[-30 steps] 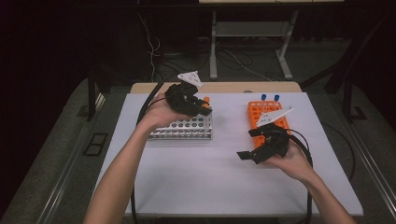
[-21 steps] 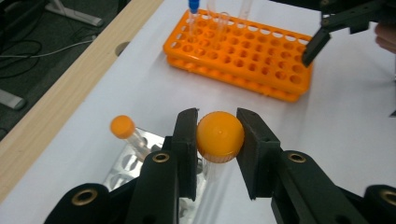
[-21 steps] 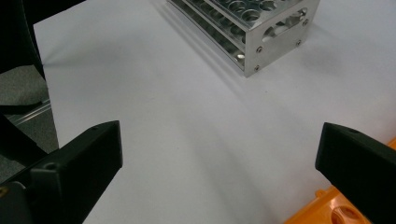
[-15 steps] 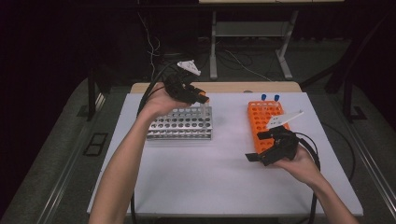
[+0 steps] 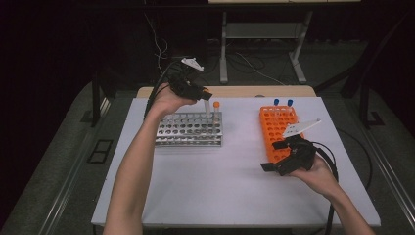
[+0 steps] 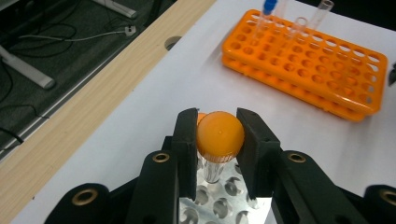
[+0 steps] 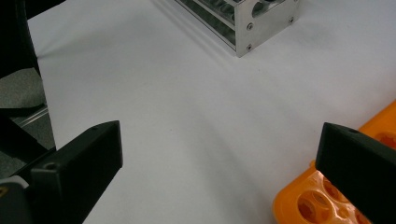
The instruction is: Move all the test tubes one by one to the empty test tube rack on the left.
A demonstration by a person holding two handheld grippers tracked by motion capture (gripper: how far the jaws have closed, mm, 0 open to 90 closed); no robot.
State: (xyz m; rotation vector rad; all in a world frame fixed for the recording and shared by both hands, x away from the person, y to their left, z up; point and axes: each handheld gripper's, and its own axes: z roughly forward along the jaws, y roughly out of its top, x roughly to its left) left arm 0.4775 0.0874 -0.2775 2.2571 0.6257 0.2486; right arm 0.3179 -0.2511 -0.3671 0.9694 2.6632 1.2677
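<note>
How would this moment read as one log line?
left claw: shut on orange-capped tube | above metal rack | right claw: open, beside orange rack

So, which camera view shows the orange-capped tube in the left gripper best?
The left gripper view: the orange-capped tube sits close-up between the left gripper jaws. The high view shows it small; the right gripper view looks elsewhere.

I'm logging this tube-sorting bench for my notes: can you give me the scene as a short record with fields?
Surface: white table top
Left gripper: shut on orange-capped tube, lifted above the metal rack
Second orange-capped tube: standing in the metal rack's far right corner
Right gripper: jaws open, nothing between them, at the near end of the orange rack
Orange rack contents: two blue-capped tubes at its far end
</note>
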